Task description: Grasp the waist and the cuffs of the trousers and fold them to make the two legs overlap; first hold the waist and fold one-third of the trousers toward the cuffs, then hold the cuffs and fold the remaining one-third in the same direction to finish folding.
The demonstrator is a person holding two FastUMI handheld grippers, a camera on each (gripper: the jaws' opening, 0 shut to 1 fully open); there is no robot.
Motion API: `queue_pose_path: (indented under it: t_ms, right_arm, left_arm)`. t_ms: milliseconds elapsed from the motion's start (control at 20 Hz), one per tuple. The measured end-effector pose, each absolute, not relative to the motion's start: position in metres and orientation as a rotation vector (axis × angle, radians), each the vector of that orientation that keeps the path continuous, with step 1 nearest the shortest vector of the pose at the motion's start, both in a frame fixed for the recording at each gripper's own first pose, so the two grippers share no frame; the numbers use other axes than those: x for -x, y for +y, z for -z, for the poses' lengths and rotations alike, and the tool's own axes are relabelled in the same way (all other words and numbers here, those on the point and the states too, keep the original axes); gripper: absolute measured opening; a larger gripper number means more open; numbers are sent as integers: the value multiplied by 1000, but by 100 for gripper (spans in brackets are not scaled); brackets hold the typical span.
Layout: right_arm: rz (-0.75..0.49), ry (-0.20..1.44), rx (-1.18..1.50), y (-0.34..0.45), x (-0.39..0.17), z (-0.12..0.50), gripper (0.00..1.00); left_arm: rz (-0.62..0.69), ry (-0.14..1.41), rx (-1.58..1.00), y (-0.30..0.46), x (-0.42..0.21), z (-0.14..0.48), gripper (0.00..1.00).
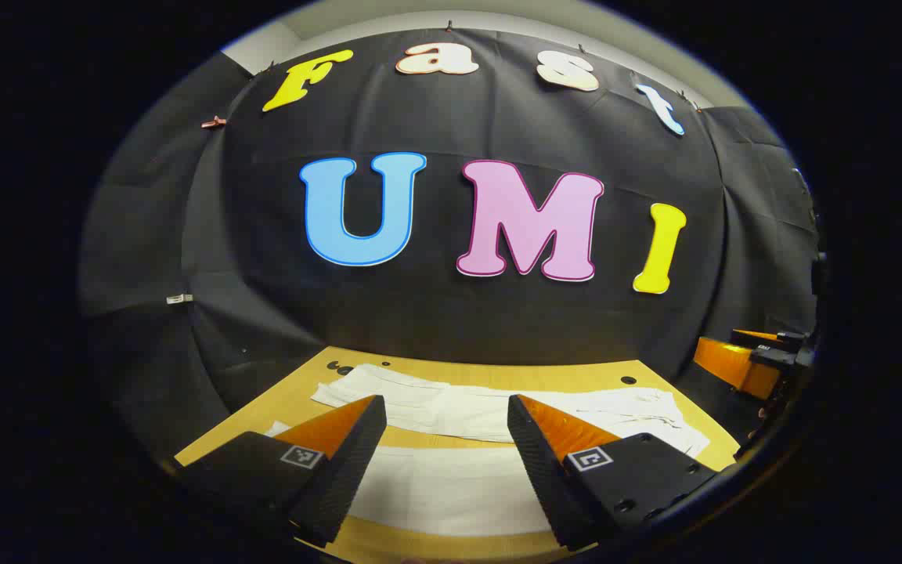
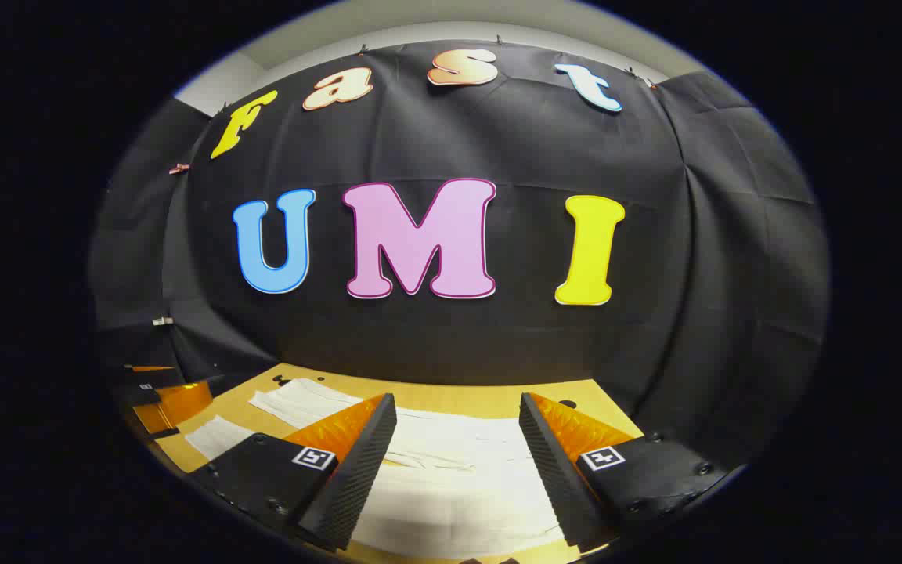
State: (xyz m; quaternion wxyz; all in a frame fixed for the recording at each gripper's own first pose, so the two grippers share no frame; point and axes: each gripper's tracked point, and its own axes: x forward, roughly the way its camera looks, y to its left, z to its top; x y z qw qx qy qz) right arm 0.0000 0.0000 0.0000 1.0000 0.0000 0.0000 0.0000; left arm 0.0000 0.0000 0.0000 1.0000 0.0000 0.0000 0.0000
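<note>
Looking forward along the left hand-held gripper (image 1: 446, 431) in the left gripper view, its two fingers stand spread wide apart, pinching nothing, above the near part of the table (image 1: 490, 374). White trousers (image 1: 490, 411) lie flat on the wooden table, one pale band stretching left to right across the far side and another broad pale area lying near, between and under the fingers. At the far right edge of this view the right hand-held gripper (image 1: 756, 364) shows beside the table, its state too small to tell from here. In the right gripper view, the right hand-held gripper (image 2: 457, 431) likewise has its fingers spread, with nothing between them, held over the table (image 2: 467, 395). The trousers (image 2: 459, 470) spread beneath and beyond the fingers, reaching toward the far left of the table. At the left edge, part of the left hand-held gripper (image 2: 157, 395) shows near the table's left side.
</note>
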Motion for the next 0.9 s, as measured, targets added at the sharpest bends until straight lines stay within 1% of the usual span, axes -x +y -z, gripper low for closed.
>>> queue_pose_path:
  t_ms: [250, 550, 900]
  right_arm:
    - [-13, -11, 18, -1, -2, 1, 97]
    - [17, 1, -9, -15, -19, 5, 97]
    - [-18, 28, 69, -15, -19, 23, 98]
  left_arm:
    - [7, -16, -26, -8, -7, -2, 97]
    - [17, 11, -29, -13, -14, 3, 97]
    - [1, 3, -34, -8, -19, 3, 97]
